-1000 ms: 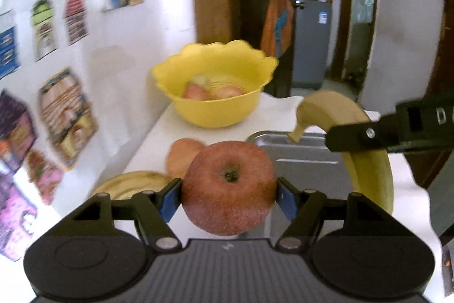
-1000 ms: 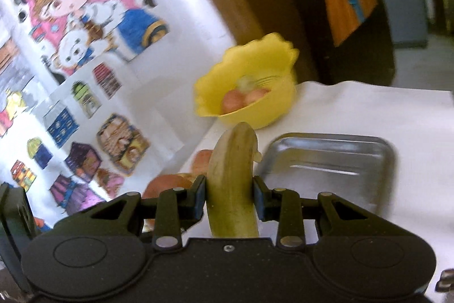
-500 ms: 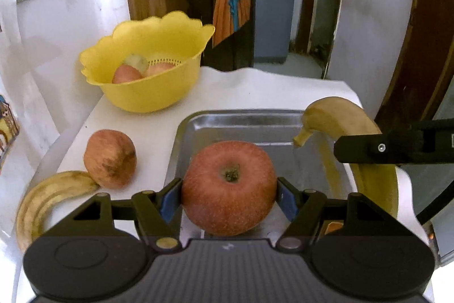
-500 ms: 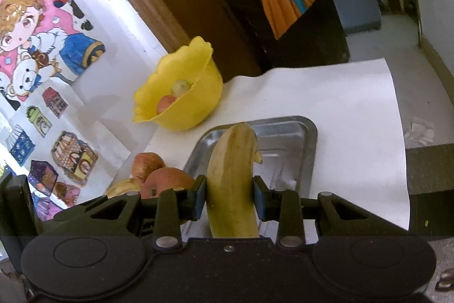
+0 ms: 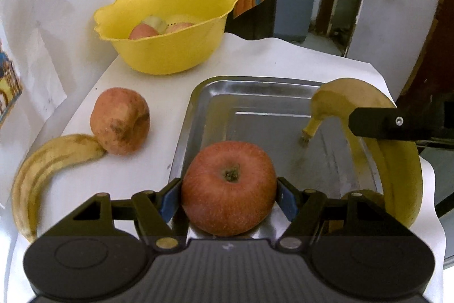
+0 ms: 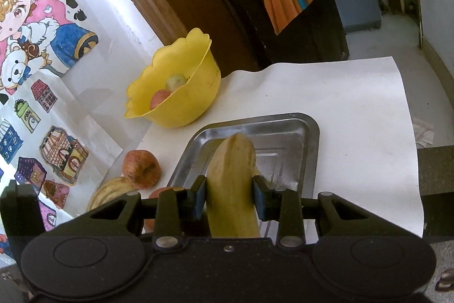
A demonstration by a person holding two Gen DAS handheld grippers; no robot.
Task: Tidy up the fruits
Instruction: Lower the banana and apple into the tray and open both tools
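The left gripper clamps a red round apple over the near edge of the steel tray; the right gripper clamps a yellow curved banana.

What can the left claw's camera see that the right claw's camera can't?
Only the left camera shows the whole red apple in the left claw, plus the held banana's stem.
Only the right camera shows the cartoon girl poster and the right claw's grip up close.
Both show the yellow bowl, metal tray, and spare apple.
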